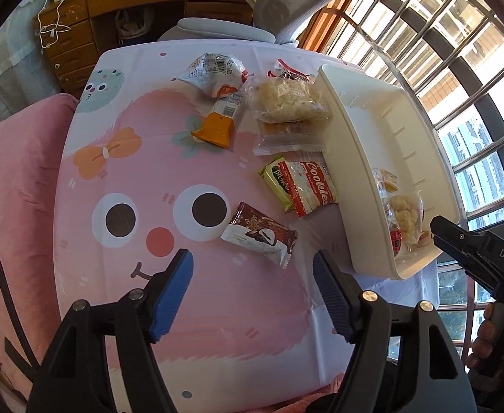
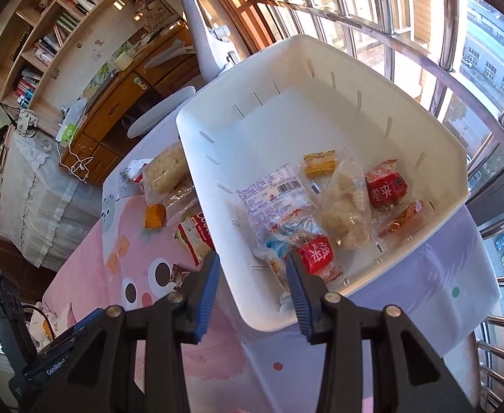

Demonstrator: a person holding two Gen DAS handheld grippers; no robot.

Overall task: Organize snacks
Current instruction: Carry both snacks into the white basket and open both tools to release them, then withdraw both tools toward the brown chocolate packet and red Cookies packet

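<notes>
Sunlit window bars curve behind a desk point(image 1: 196, 309) draped in a smooth pink cartoon-face cloth. Crinkly snack packets lie scattered on it: a brown chocolate cake wrapper point(image 1: 260, 234), a red Cookies pack point(image 1: 310, 187), an orange wedge-shaped packet point(image 1: 215, 129) and clear-wrapped rice cakes point(image 1: 286, 99). Beside them sits a white rectangular plastic bin point(image 2: 320, 65) with slotted walls, holding more packets (two are glossy red point(image 2: 386, 187)). The left claw point(image 1: 253, 294) hangs spread over the cloth, empty. The right claw point(image 2: 253, 294), ribbed blue pads point(image 2: 205, 301) apart, straddles the bin's near rim.
</notes>
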